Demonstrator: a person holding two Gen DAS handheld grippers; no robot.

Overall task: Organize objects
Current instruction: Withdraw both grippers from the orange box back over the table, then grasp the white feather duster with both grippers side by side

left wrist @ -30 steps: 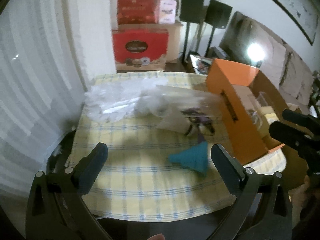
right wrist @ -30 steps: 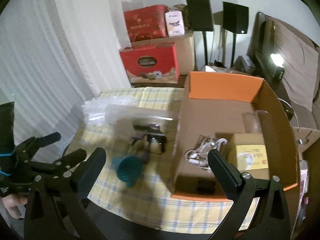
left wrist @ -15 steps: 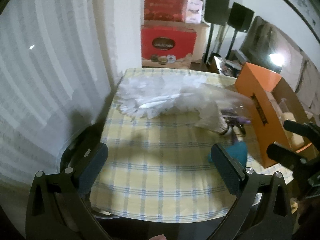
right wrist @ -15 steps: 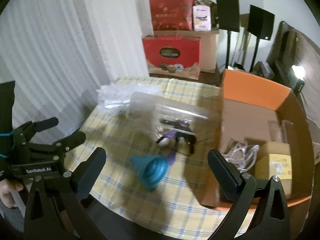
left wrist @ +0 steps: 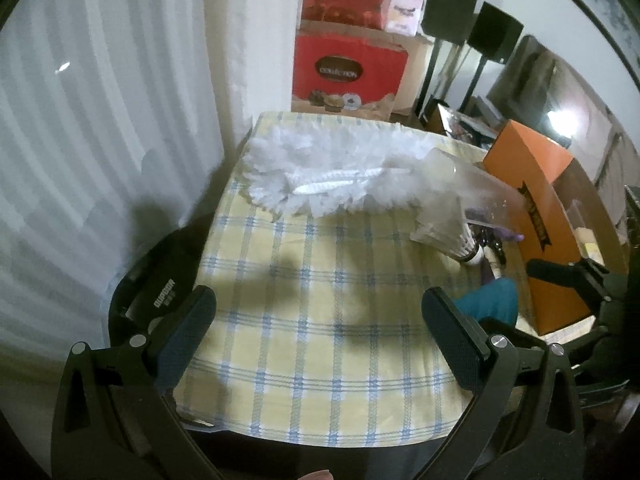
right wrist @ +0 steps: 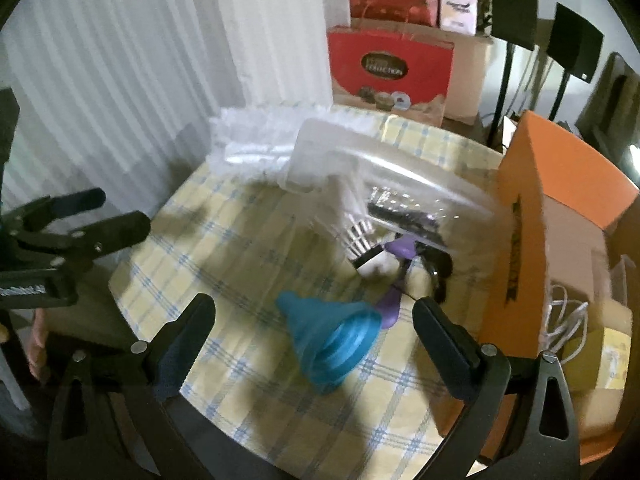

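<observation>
- Two grippers on my screens, both with jaws spread wide and nothing between them.
- My left gripper (left wrist: 318, 314) hangs above the bare near part of the yellow-and-blue checked tablecloth (left wrist: 320, 360), fingers (left wrist: 188, 328) well apart; I also see it at the left edge of the right camera (right wrist: 86, 216), gaping there too.
- My right gripper (right wrist: 314, 322) hovers just over the blue funnel (right wrist: 336, 340), which lies on its side on the cloth between the two pads, touching neither as far as I can tell; the picture is blurred.
- From the left camera I catch the same funnel (left wrist: 490, 304) peeking past the right-hand finger, and the right gripper (left wrist: 560, 272) entering from the right edge, in front of the box.
- Beyond the funnel sits a jumble: a purple piece (right wrist: 394, 300), some dark bits (right wrist: 436, 264), too smeared for me to name.
- Over them leans a clear plastic container (right wrist: 360, 176), tilted, one end resting toward the box.
- A white shuttlecock (left wrist: 448, 228) lies on its side under that clear plastic.
- Further back a white feathery duster (left wrist: 320, 172) stretches across the far side of the table.
- An orange-sided cardboard box (right wrist: 524, 240) stands open on the table's right, with a white cable (right wrist: 568, 320) and a yellow packet (right wrist: 612, 352) inside.
- Red gift boxes (left wrist: 348, 68) are stacked beyond the table.
</observation>
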